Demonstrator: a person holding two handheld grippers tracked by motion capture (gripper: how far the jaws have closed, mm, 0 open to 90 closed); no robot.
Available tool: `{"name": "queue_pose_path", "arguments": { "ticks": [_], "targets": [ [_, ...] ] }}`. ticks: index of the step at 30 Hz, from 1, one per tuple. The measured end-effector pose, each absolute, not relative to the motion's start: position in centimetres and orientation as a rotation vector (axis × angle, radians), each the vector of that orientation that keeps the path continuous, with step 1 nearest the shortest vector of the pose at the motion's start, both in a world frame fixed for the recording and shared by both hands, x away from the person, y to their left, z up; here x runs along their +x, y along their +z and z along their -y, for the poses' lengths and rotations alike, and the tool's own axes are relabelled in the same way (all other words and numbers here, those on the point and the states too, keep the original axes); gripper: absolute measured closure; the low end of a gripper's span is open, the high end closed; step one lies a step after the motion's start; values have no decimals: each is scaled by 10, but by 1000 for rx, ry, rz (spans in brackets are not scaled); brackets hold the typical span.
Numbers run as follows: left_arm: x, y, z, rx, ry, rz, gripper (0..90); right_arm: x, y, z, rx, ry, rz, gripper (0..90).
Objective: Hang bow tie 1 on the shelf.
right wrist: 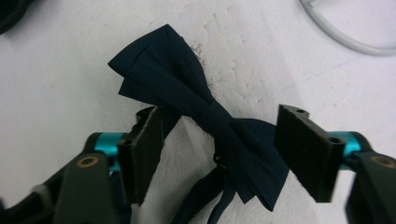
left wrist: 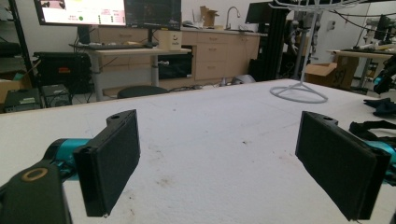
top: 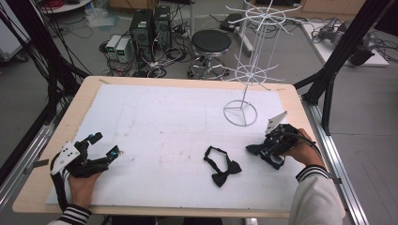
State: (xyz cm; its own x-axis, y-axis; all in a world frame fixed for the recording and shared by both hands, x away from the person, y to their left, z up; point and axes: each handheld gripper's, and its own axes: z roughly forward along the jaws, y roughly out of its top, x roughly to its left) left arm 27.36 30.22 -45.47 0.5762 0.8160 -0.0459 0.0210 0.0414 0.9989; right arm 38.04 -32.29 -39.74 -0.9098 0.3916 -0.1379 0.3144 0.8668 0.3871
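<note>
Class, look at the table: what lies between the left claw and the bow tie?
Nothing. In the high view the white sheet between the left claw and the bow tie is bare, apart from faint brown marks.

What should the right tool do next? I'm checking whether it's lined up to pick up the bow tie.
Probably close the right tool a little further on the bow tie. The right gripper view shows the tie's knot and one wing between the jaws, with gaps on both sides, so the pads do not seem to press on it yet.
</note>
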Motion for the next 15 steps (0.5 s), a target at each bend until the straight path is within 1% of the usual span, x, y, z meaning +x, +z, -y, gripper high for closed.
{"name": "queue_pose_path", "arguments": {
  "ticks": [4, 15],
  "targets": [
    [274, -455, -302, 1411, 712, -773, 143, 381, -399, 320, 499, 477, -2838, 399],
    [274, -455, -302, 1407, 711, -773, 143, 384, -403, 315, 438, 395, -2840, 429]
  ]
}}
